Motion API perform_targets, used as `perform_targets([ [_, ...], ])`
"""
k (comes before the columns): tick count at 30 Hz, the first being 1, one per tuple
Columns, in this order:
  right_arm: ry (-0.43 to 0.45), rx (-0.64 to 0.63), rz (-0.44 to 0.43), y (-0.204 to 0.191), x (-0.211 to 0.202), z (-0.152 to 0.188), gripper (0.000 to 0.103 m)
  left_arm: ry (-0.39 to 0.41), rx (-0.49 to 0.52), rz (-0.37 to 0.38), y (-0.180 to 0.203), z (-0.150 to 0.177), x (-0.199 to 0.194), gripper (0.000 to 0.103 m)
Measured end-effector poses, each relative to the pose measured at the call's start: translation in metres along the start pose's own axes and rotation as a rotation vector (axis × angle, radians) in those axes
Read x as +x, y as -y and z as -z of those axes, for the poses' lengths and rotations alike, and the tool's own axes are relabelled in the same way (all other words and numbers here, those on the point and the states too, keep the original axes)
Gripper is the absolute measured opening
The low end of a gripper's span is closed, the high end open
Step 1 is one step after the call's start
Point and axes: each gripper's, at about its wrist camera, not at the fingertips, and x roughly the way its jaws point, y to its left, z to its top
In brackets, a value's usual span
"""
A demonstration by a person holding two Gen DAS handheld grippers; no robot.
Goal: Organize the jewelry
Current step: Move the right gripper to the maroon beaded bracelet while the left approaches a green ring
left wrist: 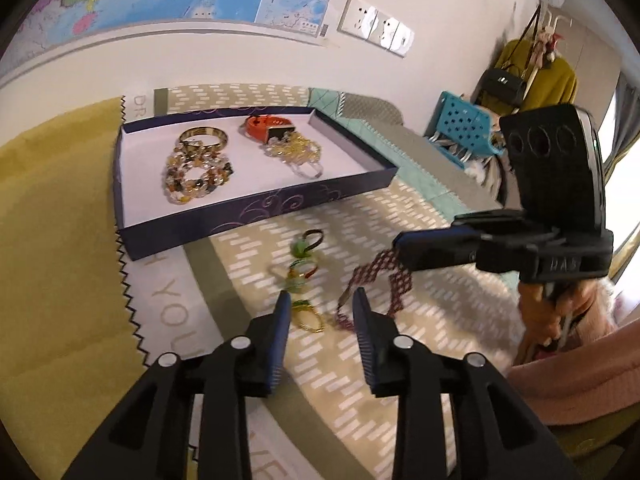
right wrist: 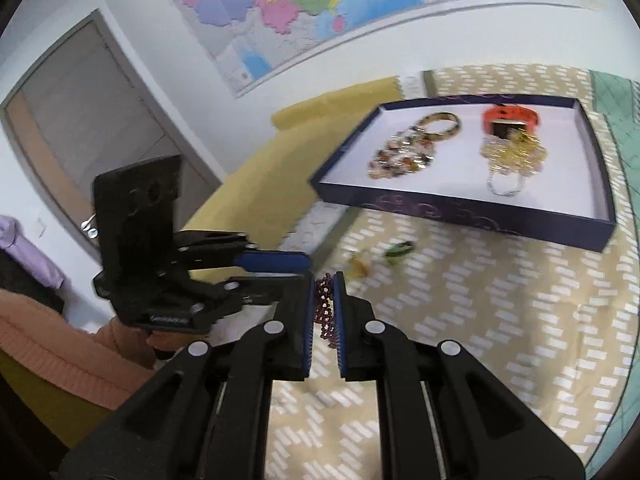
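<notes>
A dark blue tray (left wrist: 256,210) (right wrist: 472,216) with a white floor holds a gold bangle (left wrist: 204,137), beaded bracelets (left wrist: 198,178), an orange band (left wrist: 266,125) and gold chains (left wrist: 294,148). On the patterned cloth in front lie green and gold rings (left wrist: 304,276) (right wrist: 398,249). My right gripper (right wrist: 323,304) (left wrist: 404,250) is shut on a dark red beaded bracelet (left wrist: 384,280) (right wrist: 325,312), which hangs down to the cloth. My left gripper (left wrist: 322,312) (right wrist: 280,262) is open, low over the cloth, with a gold ring (left wrist: 308,318) between its fingers.
A yellow cloth (left wrist: 56,240) lies left of the tray. A teal and grey mat (left wrist: 400,140) lies to the right. A blue basket (left wrist: 464,124) stands at the back right. A map (right wrist: 320,4) hangs on the wall. A door (right wrist: 88,116) is at the left.
</notes>
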Motion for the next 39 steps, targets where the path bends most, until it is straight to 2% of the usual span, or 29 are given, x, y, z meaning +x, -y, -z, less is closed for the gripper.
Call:
perform_targets([
  [6,-0.060,0.035,0.106,0.018,0.012,0.010,0.013,-0.040,-0.008,-0.039,-0.006,0.002,0.016,0.029],
  [9,-0.071,0.045,0.123,0.023,0.016,0.014,0.014,-0.051,0.004,-0.061,-0.005,0.002,0.019,0.029],
  [13,-0.051,0.038,0.132,0.022,0.014,0.014,0.037,-0.045,0.008,-0.068,-0.004,0.000,0.019,0.029],
  [16,-0.053,0.006,0.149,0.015,0.016,0.013,0.045,-0.052,0.018,-0.069,-0.004,-0.001,0.021,0.029],
  [23,-0.083,-0.062,0.209,0.004,0.030,0.013,0.045,-0.087,0.062,-0.103,0.002,-0.004,0.030,0.029],
  [27,-0.092,-0.094,0.244,0.000,0.033,0.014,0.043,-0.088,0.085,-0.138,0.006,-0.002,0.032,0.012],
  [32,-0.097,-0.133,0.283,-0.005,0.036,0.015,0.043,-0.087,0.087,-0.132,0.011,0.002,0.029,0.010],
  [36,-0.102,-0.178,0.338,-0.009,0.039,0.017,0.036,-0.084,0.061,-0.133,0.009,0.001,0.029,0.010],
  [39,-0.102,-0.199,0.382,-0.009,0.038,0.018,0.024,-0.078,0.038,-0.121,0.005,0.000,0.027,0.010],
])
